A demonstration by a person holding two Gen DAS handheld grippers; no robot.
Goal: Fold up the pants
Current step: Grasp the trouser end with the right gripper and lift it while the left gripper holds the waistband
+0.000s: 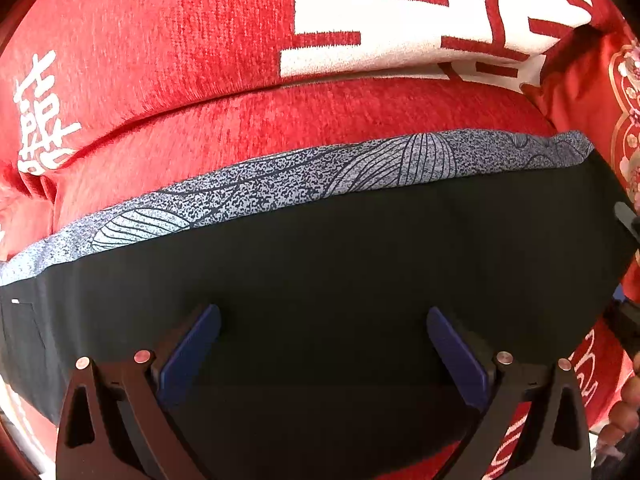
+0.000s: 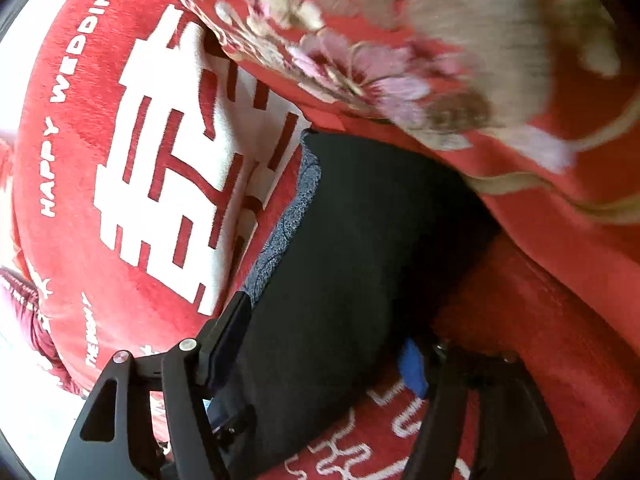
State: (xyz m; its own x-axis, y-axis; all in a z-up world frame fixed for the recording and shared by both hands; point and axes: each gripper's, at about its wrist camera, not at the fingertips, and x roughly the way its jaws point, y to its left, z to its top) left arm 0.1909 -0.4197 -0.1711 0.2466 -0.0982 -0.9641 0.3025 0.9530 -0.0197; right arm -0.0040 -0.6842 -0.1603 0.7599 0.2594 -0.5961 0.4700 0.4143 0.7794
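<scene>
The pants [image 1: 320, 264] are black with a grey leaf-patterned band [image 1: 304, 180] along the far edge. They lie folded flat on a red seat cushion [image 1: 304, 120]. My left gripper [image 1: 323, 336] is open just above the black cloth, blue pads [image 1: 192, 352] wide apart, nothing between them. In the right wrist view the pants [image 2: 352, 248] run away from the camera, grey band [image 2: 288, 220] on their left. My right gripper [image 2: 324, 344] is open and straddles the near end of the pants, one finger on each side.
A red cushion with large white characters [image 1: 400, 20] leans behind the seat. It reads HAPPY WEDDING in the right wrist view [image 2: 120, 160]. A red floral fabric [image 2: 440, 80] overhangs the pants' right side. A hand [image 1: 628, 408] shows at the right edge.
</scene>
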